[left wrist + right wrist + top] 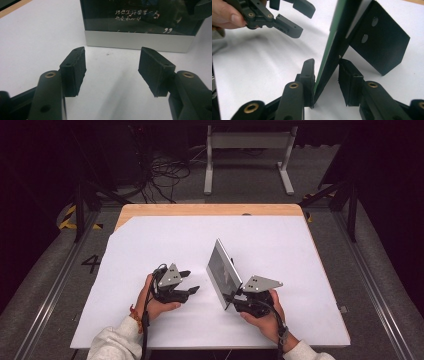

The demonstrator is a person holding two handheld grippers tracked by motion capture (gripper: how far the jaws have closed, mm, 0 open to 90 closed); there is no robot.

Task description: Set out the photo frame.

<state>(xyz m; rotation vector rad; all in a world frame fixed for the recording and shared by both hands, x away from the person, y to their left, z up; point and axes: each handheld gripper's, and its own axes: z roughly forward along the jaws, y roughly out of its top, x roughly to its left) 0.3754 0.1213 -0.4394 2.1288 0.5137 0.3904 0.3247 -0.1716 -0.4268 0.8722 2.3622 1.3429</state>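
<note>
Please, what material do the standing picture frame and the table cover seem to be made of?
The picture frame probably has a glass or acrylic front: it is glossy and shows reflections. Its pale lower band looks like brushed metal or plastic. The back stand is matte black, perhaps board or plastic. The table cover looks like matte white paper or plastic sheet, lying flat over wood.

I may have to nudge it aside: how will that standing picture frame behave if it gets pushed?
The picture frame looks stiff: its thin panel stays flat between the right tongs. It is probably apt to tip, being tall on a narrow base with one back prop. Its glossy front may be slippery and breakable.
</note>
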